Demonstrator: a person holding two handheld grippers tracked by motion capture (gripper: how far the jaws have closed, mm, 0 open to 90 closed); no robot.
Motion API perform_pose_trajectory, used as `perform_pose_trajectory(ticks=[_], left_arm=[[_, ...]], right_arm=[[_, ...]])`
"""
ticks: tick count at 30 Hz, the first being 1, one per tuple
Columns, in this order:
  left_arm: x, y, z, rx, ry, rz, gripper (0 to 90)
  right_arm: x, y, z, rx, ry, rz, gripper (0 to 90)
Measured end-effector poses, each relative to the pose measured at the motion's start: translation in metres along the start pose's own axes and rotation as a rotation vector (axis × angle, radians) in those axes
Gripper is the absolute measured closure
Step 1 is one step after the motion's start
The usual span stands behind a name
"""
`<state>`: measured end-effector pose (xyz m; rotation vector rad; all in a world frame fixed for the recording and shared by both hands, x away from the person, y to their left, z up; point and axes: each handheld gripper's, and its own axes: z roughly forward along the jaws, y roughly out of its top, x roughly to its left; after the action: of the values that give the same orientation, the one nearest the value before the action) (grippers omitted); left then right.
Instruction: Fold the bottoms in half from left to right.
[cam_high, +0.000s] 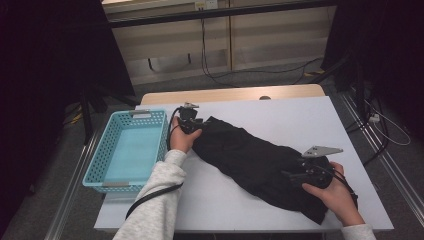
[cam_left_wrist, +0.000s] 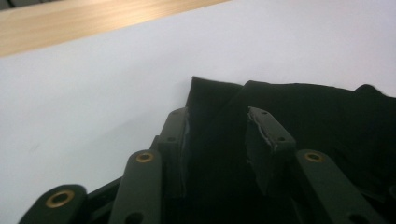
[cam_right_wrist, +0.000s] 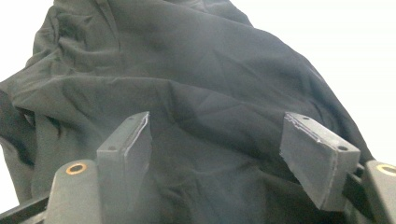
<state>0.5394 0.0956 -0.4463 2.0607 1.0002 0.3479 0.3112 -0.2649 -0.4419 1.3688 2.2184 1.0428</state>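
We see the black garment lying on the white table, long axis ten-to-four o'clock, our left gripper part-open astride its ten o'clock end, right gripper wide over the other.

Dim room, dark edges; gripper views soft, tabletop overexposed.

Black cloth, turquoise perforated basket, white table, black grippers
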Motion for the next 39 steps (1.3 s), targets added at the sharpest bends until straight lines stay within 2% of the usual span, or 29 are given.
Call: perform_pose_trajectory(ticks=[1,3,4,6,7,8,9,12,15,20,21,24,26,28,30,31,33,34,35,37,39], left_arm=[[-0.001,-0.001,0.005,-0.012,-0.011,-0.011,59.6],[0.001,-0.002,0.011,0.008,0.0,0.021,59.5],[0.001,-0.003,0.015,0.018,-0.004,0.022,59.7],[0.002,-0.006,0.019,0.028,-0.003,0.011,60.7],[0.003,-0.006,0.019,0.022,-0.008,-0.011,62.3],[0.003,-0.005,0.018,0.035,-0.013,-0.027,67.4],[0.002,-0.004,0.018,0.048,-0.016,-0.016,71.7],[-0.002,-0.003,0.016,0.08,-0.044,-0.034,83.8],[-0.003,-0.004,0.013,0.086,-0.055,-0.047,88.4],[0.003,0.004,0.0,0.032,-0.045,-0.068,89.2],[0.005,0.006,-0.003,0.018,-0.038,-0.084,89.3],[0.011,0.012,-0.01,-0.007,-0.022,-0.079,89.4],[0.014,0.013,-0.012,-0.027,0.004,-0.077,89.4],[0.018,0.011,-0.01,-0.034,0.012,-0.082,89.2],[0.018,0.008,-0.007,-0.036,0.013,-0.088,87.7],[0.018,0.006,-0.005,-0.027,0.028,-0.087,85.0],[0.019,0.002,-0.004,-0.02,0.024,-0.113,80.5],[0.019,0.001,-0.003,-0.024,0.028,-0.125,73.6],[0.018,0.0,-0.003,-0.014,0.03,-0.112,63.2],[0.015,-0.001,-0.005,-0.005,0.025,-0.107,59.8],[0.011,-0.002,-0.007,0.008,0.019,-0.099,51.0]], right_arm=[[0.0,0.0,0.0,-0.001,0.001,0.002,25.4],[-0.001,0.0,0.0,0.0,0.003,0.003,25.3],[-0.001,0.0,0.0,-0.001,0.003,0.003,25.3],[-0.001,0.0,0.0,0.002,0.005,0.003,25.2],[-0.001,-0.001,0.001,0.003,0.005,0.002,25.2],[-0.001,-0.001,0.001,0.006,0.007,0.001,25.2],[-0.001,-0.001,0.001,0.006,0.008,-0.001,25.2],[-0.001,-0.001,0.002,0.01,0.006,0.0,25.2],[0.0,-0.001,0.002,0.009,0.007,-0.001,25.1],[0.0,-0.001,0.0,0.003,0.005,0.004,24.9],[0.0,-0.001,0.0,0.003,0.004,0.003,24.9],[0.0,-0.001,0.0,0.005,0.002,-0.001,24.9],[-0.001,-0.001,0.0,0.006,0.004,-0.001,24.8],[-0.001,-0.001,-0.001,0.004,0.004,0.003,24.8],[-0.001,-0.001,-0.001,0.004,0.0,0.004,24.8],[-0.002,-0.002,-0.002,0.002,0.0,0.003,24.8],[-0.002,-0.002,-0.002,0.004,-0.001,0.002,24.9],[-0.002,-0.003,-0.003,0.007,-0.004,0.003,24.9],[-0.002,-0.003,-0.003,0.009,-0.007,0.001,25.1],[-0.003,-0.005,-0.006,0.011,-0.015,0.002,25.4],[-0.004,-0.006,-0.009,0.008,-0.025,0.007,26.3]])
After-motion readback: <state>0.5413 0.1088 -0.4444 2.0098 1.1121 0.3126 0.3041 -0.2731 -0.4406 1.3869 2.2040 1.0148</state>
